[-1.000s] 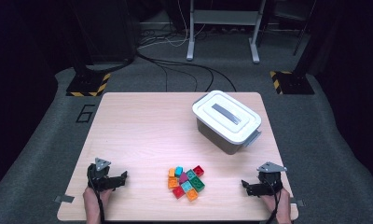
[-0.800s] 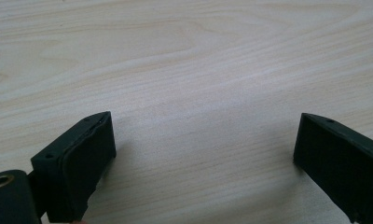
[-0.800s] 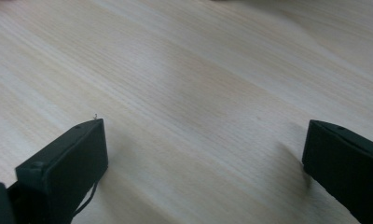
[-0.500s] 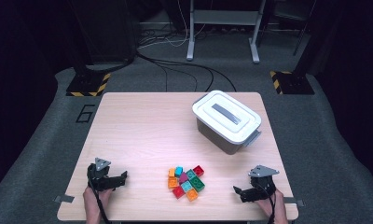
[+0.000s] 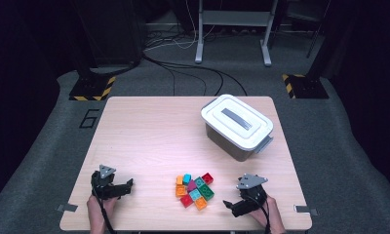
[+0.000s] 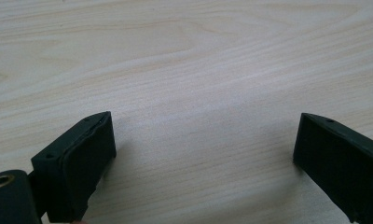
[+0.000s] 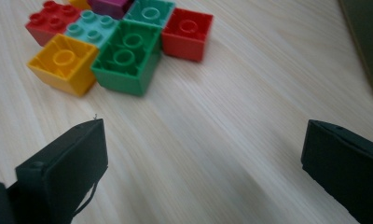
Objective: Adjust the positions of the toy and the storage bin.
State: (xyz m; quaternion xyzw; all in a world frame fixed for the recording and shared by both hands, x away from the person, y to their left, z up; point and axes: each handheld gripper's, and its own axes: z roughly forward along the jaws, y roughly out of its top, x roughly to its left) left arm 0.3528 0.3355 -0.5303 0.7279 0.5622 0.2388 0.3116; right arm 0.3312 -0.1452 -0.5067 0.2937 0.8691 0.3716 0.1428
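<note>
I'm holding my right gripper [image 5: 232,204] wide apart, low on the counter [image 5: 149,131], near the toy bricks [image 5: 195,190] clustered at the front edge. My left gripper [image 5: 126,186] is gaping too, over bare wood.

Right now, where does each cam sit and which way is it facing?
High view: fixed above the person's side, looking forward and down on the table; shows both hands, the left gripper, right gripper, bricks and lidded box.
Left gripper view: rides the left gripper, facing bare tabletop; both black fingers apart.
Right gripper view: rides the right gripper, open, facing the bricks.
Shared: high and right gripper views both show the bricks.
</note>
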